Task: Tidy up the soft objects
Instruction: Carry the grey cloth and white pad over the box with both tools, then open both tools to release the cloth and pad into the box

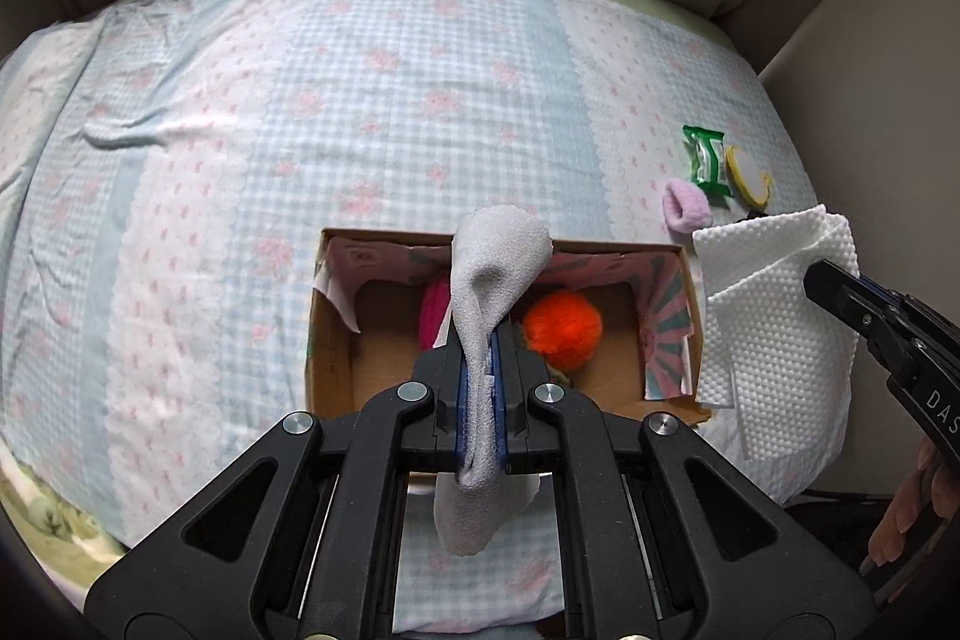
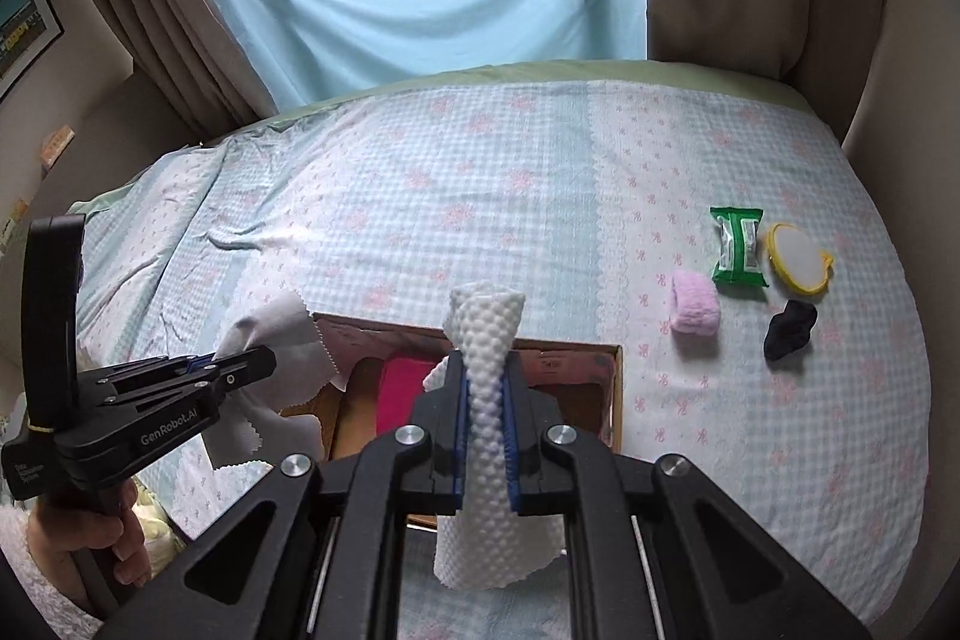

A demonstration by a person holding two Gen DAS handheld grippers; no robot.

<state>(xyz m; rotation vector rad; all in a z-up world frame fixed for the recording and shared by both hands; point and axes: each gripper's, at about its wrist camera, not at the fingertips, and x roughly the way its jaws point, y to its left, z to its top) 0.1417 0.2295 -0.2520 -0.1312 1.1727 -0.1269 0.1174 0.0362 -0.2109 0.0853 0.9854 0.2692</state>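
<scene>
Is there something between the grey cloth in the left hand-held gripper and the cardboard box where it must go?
Nothing visible blocks it. The left hand-held gripper holds the grey cloth directly above the open cardboard box. An orange pompom and a pink item already lie inside, with bare floor to their left.

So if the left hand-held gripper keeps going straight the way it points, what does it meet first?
Probably the open cardboard box: the left hand-held gripper, shut on a grey cloth, aims into it, toward the orange fluffy ball. Depth is uncertain.

L claw (image 1: 480, 376) clamped tight on grey cloth (image 1: 486, 280), R claw (image 2: 486, 418) pinched on white dimpled towel (image 2: 486, 340), both held level, side by side, bare hand (image 2: 114, 538) gripping L handle
</scene>
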